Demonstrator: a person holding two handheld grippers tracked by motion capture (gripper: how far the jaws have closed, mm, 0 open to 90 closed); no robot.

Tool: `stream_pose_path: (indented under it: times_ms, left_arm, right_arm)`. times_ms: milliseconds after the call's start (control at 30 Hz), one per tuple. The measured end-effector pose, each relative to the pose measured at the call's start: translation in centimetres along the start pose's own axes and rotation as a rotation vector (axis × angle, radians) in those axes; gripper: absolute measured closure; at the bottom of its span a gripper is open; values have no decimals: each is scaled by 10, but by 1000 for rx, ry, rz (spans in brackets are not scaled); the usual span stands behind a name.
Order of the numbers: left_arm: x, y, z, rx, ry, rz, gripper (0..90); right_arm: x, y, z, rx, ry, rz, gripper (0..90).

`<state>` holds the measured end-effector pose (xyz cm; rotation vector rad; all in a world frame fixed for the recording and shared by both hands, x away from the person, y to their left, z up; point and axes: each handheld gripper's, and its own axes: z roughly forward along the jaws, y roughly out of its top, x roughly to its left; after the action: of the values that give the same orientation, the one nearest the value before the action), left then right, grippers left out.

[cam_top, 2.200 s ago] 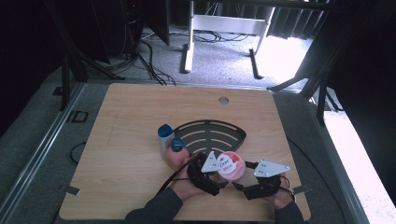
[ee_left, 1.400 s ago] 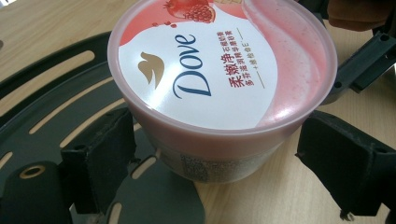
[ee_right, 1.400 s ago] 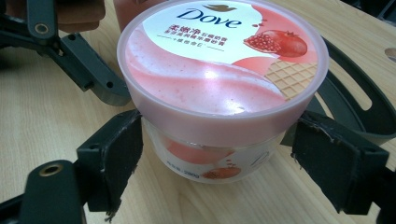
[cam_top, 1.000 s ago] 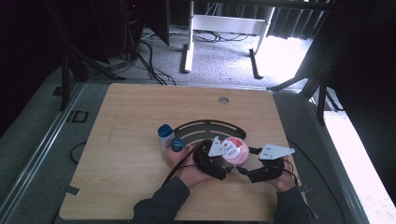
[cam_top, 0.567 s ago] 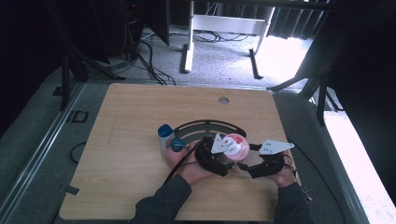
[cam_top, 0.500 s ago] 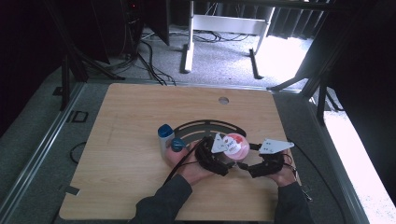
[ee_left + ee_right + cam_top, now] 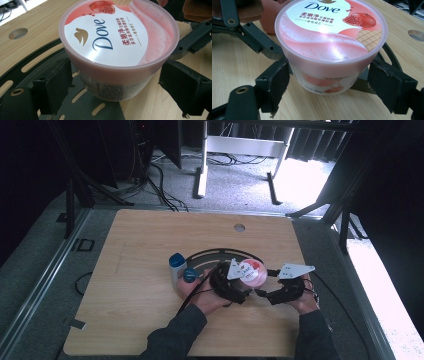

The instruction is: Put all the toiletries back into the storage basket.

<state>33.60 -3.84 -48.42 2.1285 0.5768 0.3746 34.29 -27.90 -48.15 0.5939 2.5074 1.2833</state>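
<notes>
A pink tub (image 7: pixel 117 47) with a Dove lid sits in the middle, right between the two jaws of the left hand-held gripper (image 7: pixel 115 87). The same tub (image 7: pixel 329 47) also sits between the jaws of the right hand-held gripper (image 7: pixel 328 87), which comes at it from the other side. Both hand-held grippers are spread wide. The left one's pads sit just beside the tub's wall with small gaps, so it is not squeezing. The right one's left pad looks very near the tub, but I cannot tell if it touches. Under the tub lies a flat black plate with slots (image 7: pixel 37 65), resting on the wooden tabletop (image 7: pixel 150 240). A blue-capped bottle (image 7: pixel 177 266) stands just past the left hand (image 7: pixel 200 292). I think two sides help keep the round tub from sliding away.
</notes>
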Motion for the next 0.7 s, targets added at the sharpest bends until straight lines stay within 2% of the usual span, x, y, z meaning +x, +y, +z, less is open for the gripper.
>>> stream_pose_path:
  times_ms: [400, 500, 667, 700]
  left_arm:
    - [6, 3, 3, -3, 12, -21, 117]
    - [7, 4, 4, 2, 21, -8, 117]
    - [9, 7, 6, -3, 35, -11, 117]
    - [10, 8, 7, -9, 41, -23, 117]
  right_arm:
    - [-10, 4, 1, 8, 9, -4, 221]
    - [-11, 5, 1, 15, 8, -4, 221]
    - [-16, 6, 2, 16, 7, -2, 222]
    - [-17, 8, 2, 15, 3, 1, 227]
